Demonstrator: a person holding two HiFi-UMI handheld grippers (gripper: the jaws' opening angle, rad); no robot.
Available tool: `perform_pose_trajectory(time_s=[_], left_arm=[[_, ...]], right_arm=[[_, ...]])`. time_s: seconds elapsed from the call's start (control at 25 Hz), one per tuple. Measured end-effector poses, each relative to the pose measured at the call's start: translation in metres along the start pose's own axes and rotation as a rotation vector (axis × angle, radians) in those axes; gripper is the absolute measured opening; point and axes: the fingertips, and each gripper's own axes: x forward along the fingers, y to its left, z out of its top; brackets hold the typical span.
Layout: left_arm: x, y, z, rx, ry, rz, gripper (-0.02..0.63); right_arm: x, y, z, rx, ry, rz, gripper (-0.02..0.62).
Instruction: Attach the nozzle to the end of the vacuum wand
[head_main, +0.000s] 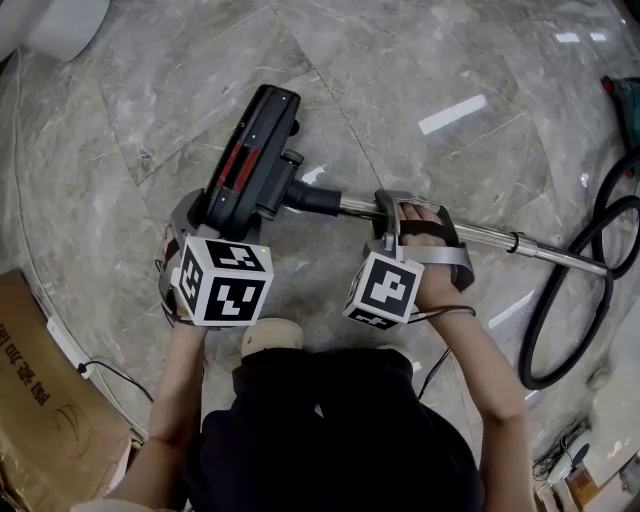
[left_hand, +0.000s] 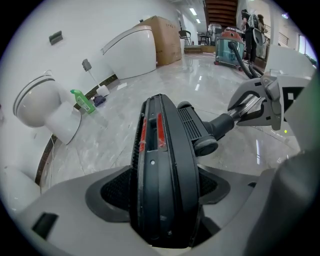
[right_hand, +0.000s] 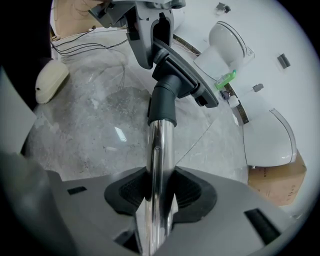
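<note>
So the left hand-held gripper (head_main: 203, 212) is clamped on the near end of the nozzle (head_main: 250, 150), the black floor head with the red strips along it. In the left gripper view both pads press on its sides, with the jaws standing pretty wide because the head is chunky. The nozzle lies on the grey marble floor (head_main: 400, 80), pointing away from the person and a bit to the right.

The right hand-held gripper (head_main: 392, 212) is clenched around the chrome wand (head_main: 540, 247) a short way back from the nozzle. In the right gripper view the tube runs straight up between the pads, which squeeze it on both sides. The nozzle's dark neck (right_hand: 162, 102) sits over the wand's end, so the two pieces meet in one line between the two grippers.

At the right the wand runs off to a black hose (head_main: 560, 300) that loops on the floor. There's a flat cardboard box (head_main: 40, 400) at the lower left, and a beige shoe (head_main: 272, 335) just below the grippers. The left gripper view also shows a white toilet (left_hand: 37, 107) by the wall with a green bottle (left_hand: 82, 101) beside it.
</note>
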Motion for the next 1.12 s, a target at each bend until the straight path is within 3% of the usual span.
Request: perform_pose_trajectory(time_s=[0.36,0.52,0.68,0.84,1.12], left_arm=[[0.018,0.007,0.016,0.052,-0.083,-0.028,0.374],[0.019,0.013,0.034,0.153,-0.153,0.065,0.374],[0.017,0.022,0.046,0.149,-0.185,0.121,0.374],[0.017,0.031,0.061,0.198,-0.23,0.179,0.376],[0.026,0.029,0.058,0.209,-0.198,0.128,0.376]], right_arm=[[0.012,-0.011,-0.005,0.039,-0.008,-0.057,0.15],[0.017,-0.02,-0.006,0.063,-0.014,-0.058,0.15],[0.022,-0.032,-0.005,0.078,-0.016,-0.073,0.15],[0.032,-0.045,-0.006,0.075,0.003,-0.092,0.15],[0.041,-0.046,-0.009,0.05,0.025,-0.092,0.151]])
